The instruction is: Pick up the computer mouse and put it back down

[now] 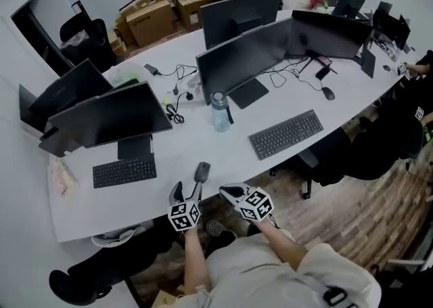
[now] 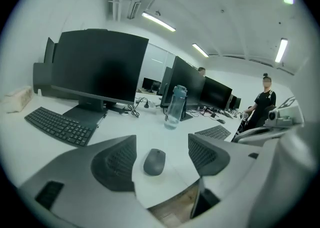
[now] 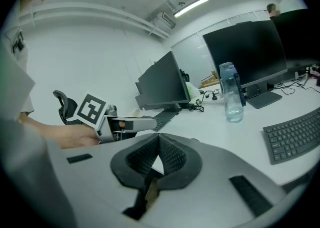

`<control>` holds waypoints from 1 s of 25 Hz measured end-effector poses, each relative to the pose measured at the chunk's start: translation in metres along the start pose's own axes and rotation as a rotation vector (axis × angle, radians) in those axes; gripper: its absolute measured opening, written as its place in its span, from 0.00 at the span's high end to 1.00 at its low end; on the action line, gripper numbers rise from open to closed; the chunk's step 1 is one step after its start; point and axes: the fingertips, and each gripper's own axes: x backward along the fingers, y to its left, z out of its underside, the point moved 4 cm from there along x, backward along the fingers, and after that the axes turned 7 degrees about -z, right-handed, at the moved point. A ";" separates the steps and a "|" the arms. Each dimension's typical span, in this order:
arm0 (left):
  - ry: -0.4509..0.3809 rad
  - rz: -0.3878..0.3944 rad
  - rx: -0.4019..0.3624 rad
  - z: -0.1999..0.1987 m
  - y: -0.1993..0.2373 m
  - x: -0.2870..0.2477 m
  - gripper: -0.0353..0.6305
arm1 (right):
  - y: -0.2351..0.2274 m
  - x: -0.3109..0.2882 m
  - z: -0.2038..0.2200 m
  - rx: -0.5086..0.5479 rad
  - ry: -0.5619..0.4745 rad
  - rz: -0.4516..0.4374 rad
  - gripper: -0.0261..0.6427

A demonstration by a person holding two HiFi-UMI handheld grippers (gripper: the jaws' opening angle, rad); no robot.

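A dark grey computer mouse [image 1: 202, 170] lies on the white desk [image 1: 203, 144] close to its front edge. My left gripper [image 1: 187, 191] hovers just short of it at the desk edge. In the left gripper view the mouse [image 2: 154, 162] rests on the desk in the gap between the two wide-apart jaws, and neither pad touches it. That gripper [image 2: 161, 140] is open. My right gripper [image 1: 230, 193] hangs to the right of the mouse, off the desk edge. Its pads meet with nothing between them, so the right gripper [image 3: 159, 140] is shut.
A clear water bottle [image 1: 220, 112] stands mid-desk behind the mouse. Keyboards lie to the right [image 1: 286, 134] and left [image 1: 124, 171], with dark monitors [image 1: 108, 116] behind them. Cables [image 1: 177, 90] trail across the back. A person [image 2: 262, 104] stands far off.
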 end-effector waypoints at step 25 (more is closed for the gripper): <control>-0.119 -0.031 0.118 0.082 -0.112 0.125 0.91 | 0.014 0.119 0.069 0.041 -0.079 0.011 0.95</control>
